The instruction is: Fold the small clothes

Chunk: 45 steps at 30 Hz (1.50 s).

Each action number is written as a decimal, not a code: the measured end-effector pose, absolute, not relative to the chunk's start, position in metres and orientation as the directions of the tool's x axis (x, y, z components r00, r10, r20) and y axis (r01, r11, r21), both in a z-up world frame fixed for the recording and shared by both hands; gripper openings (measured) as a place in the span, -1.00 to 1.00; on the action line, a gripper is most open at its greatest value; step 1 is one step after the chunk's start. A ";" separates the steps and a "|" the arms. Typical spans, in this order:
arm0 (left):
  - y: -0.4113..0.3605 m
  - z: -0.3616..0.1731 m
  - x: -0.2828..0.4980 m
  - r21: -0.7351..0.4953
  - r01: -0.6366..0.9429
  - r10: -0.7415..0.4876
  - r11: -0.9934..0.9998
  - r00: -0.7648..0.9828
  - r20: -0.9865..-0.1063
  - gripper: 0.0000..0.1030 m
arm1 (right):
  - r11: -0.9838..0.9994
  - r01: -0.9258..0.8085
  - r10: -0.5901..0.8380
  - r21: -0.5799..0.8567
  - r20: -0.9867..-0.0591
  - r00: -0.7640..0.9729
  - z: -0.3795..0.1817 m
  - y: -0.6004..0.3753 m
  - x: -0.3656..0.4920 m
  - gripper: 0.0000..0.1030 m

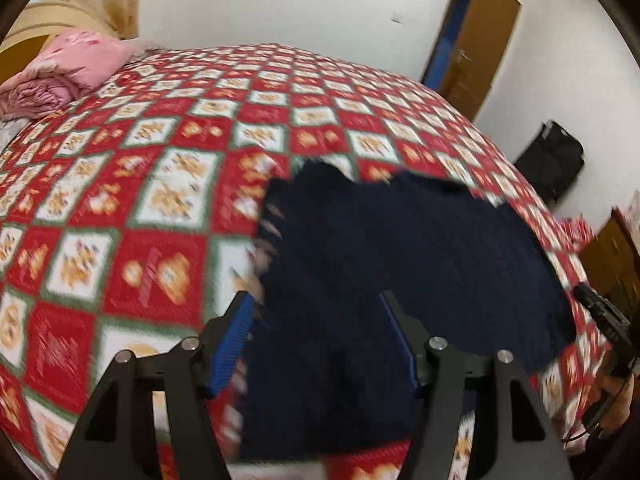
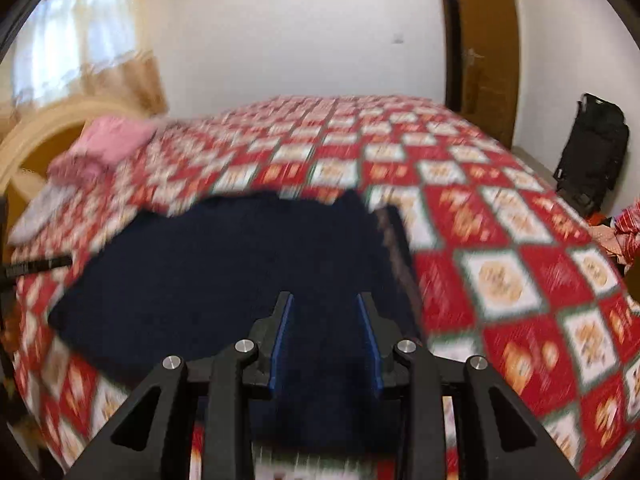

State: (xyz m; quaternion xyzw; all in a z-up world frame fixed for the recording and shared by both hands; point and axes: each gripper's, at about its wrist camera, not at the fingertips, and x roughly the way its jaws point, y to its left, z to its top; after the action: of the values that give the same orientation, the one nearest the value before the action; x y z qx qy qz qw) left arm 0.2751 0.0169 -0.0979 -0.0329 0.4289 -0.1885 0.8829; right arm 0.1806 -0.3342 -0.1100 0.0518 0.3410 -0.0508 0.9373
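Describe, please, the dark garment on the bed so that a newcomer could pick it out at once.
Start from the bed, covered by a quilt of red and white squares. Near its front edge, far from the folded pink blanket by the headboard, lies the navy garment, just ahead of both sets of fingers. It is the only plain, dark, unpatterned thing on the bed.

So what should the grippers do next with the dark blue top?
Probably lower both and close on the near edge. The dark blue top lies on the bed cover, and the left gripper and right gripper both have open jaws over it, gripping nothing.
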 end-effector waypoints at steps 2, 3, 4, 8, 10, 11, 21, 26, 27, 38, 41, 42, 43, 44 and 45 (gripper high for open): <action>0.008 -0.107 0.265 -0.211 0.319 -0.362 0.924 0.552 -0.751 0.28 | 0.987 0.132 -0.035 0.095 -0.669 0.743 -0.128 -0.332 0.175 -0.35; 0.002 -0.114 0.263 -0.184 0.314 -0.337 0.931 0.552 -0.763 0.28 | 0.983 0.153 -0.041 0.105 -0.683 0.730 -0.136 -0.334 0.175 -0.35; 0.000 -0.118 0.263 -0.162 0.305 -0.314 0.938 0.554 -0.771 0.28 | 0.976 0.183 -0.048 0.119 -0.703 0.710 -0.146 -0.339 0.179 -0.35; -0.004 -0.134 0.262 -0.101 0.294 -0.257 0.950 0.561 -0.787 0.29 | 0.960 0.219 -0.028 0.175 -0.718 0.696 -0.166 -0.350 0.181 -0.36; -0.008 -0.136 0.259 -0.046 0.305 -0.223 0.951 0.575 -0.787 0.29 | 0.969 0.218 -0.068 0.112 -0.731 0.679 -0.167 -0.342 0.184 -0.35; -0.010 -0.136 0.257 -0.021 0.309 -0.205 0.951 0.578 -0.790 0.29 | 0.972 0.219 -0.086 0.085 -0.739 0.668 -0.166 -0.339 0.185 -0.35; 0.001 -0.118 0.215 -0.038 0.234 -0.176 0.971 0.603 -0.778 0.46 | 1.000 0.016 0.006 0.027 -0.658 0.753 -0.114 -0.236 0.154 -0.36; -0.002 -0.124 0.203 0.007 0.198 -0.119 0.980 0.615 -0.779 0.46 | 0.999 0.017 0.019 0.046 -0.693 0.721 -0.138 -0.204 0.168 -0.36; 0.000 -0.125 0.201 0.003 0.191 -0.118 0.982 0.617 -0.778 0.46 | 0.998 0.034 0.015 0.057 -0.695 0.718 -0.145 -0.203 0.172 -0.36; 0.009 -0.133 0.198 -0.032 0.162 -0.124 0.986 0.604 -0.788 0.46 | 0.970 0.097 0.092 0.222 -0.708 0.701 -0.172 -0.220 0.181 -0.35; 0.004 -0.140 0.197 -0.017 0.168 -0.114 0.986 0.589 -0.800 0.46 | 0.978 0.097 0.061 0.183 -0.705 0.707 -0.173 -0.214 0.180 -0.35; 0.002 -0.144 0.197 -0.008 0.174 -0.109 0.985 0.580 -0.807 0.46 | 0.982 0.099 0.044 0.160 -0.705 0.708 -0.174 -0.210 0.180 -0.35; 0.001 -0.147 0.197 -0.003 0.179 -0.106 0.984 0.572 -0.813 0.46 | 0.984 0.099 0.034 0.148 -0.705 0.709 -0.173 -0.209 0.182 -0.35; -0.001 -0.150 0.196 0.001 0.181 -0.103 0.983 0.564 -0.819 0.46 | 0.986 0.100 0.024 0.134 -0.707 0.707 -0.173 -0.207 0.183 -0.35; -0.001 -0.154 0.195 -0.002 0.181 -0.104 0.984 0.561 -0.821 0.46 | 0.987 0.099 0.021 0.127 -0.709 0.705 -0.173 -0.207 0.183 -0.35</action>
State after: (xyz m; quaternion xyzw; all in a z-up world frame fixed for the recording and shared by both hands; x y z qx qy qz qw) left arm 0.1953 -0.0011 -0.1538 0.0412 0.4616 -0.0807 0.8824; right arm 0.1833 -0.2066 -0.1731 0.0778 0.3835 -0.0212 0.9200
